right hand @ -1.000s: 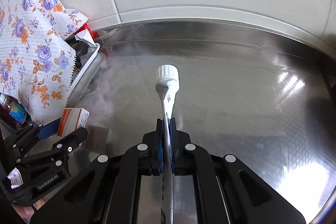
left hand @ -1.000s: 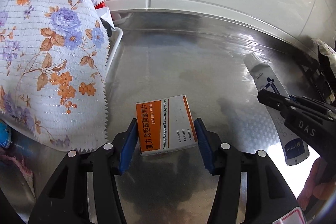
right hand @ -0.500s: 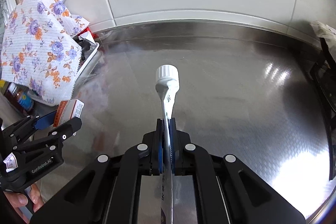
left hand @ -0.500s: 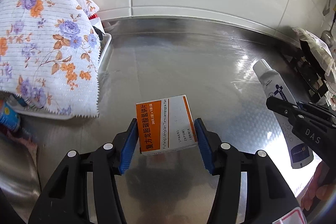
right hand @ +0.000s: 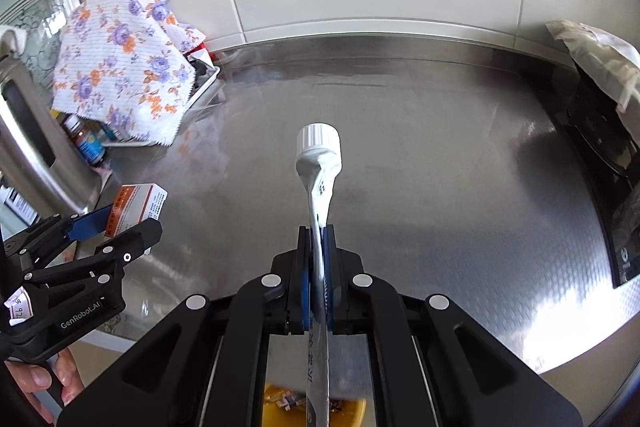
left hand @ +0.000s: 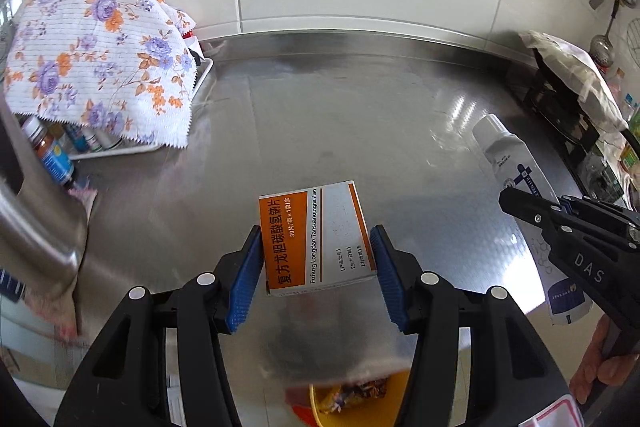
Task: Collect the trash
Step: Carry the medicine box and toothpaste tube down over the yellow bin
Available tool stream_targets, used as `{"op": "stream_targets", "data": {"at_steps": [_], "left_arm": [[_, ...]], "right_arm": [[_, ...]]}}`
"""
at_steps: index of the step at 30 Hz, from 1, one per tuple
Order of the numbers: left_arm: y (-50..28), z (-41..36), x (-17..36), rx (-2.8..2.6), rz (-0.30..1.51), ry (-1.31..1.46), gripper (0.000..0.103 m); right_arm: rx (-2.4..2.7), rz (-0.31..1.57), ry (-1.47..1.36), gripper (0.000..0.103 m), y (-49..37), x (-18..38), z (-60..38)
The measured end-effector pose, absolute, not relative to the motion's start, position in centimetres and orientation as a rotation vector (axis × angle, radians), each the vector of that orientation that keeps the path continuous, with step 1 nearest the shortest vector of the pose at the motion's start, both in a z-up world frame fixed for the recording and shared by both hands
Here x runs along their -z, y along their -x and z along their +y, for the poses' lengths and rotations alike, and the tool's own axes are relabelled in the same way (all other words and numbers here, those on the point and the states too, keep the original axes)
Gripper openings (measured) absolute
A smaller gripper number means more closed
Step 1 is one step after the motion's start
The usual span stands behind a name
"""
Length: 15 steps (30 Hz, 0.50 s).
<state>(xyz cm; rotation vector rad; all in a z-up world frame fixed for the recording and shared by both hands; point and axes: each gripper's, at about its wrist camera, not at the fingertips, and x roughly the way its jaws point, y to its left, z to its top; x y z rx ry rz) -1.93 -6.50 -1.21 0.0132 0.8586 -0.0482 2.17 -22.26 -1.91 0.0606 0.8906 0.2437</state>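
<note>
Left wrist view now shows both hand-held grippers pulled back off the counter (left hand: 360, 131), left hand-held gripper (left hand: 316, 267) clamping the medicine box (left hand: 316, 239), right hand-held gripper (right hand: 318, 267) pinching the tube (right hand: 318, 179), yellow bin (left hand: 320, 411) appearing below, so dropping looks next.

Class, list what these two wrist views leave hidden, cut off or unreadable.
- Yellow bin, both views: gripper bodies and the bottom edge hide most of it; contents blurred.
- Tray, both views: floral cloth covers its contents.
- Tube, right wrist view: edge-on, print unreadable.
- Medicine box: small print illegible.
</note>
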Motion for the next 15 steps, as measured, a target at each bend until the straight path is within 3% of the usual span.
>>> {"op": "stream_targets", "data": {"at_steps": [15], "left_arm": [[7.7,-8.5,3.7,0.102,0.930,-0.062,0.053]], "right_arm": [[-0.255,0.918,-0.073,0.007,7.2,2.1,-24.5]]}}
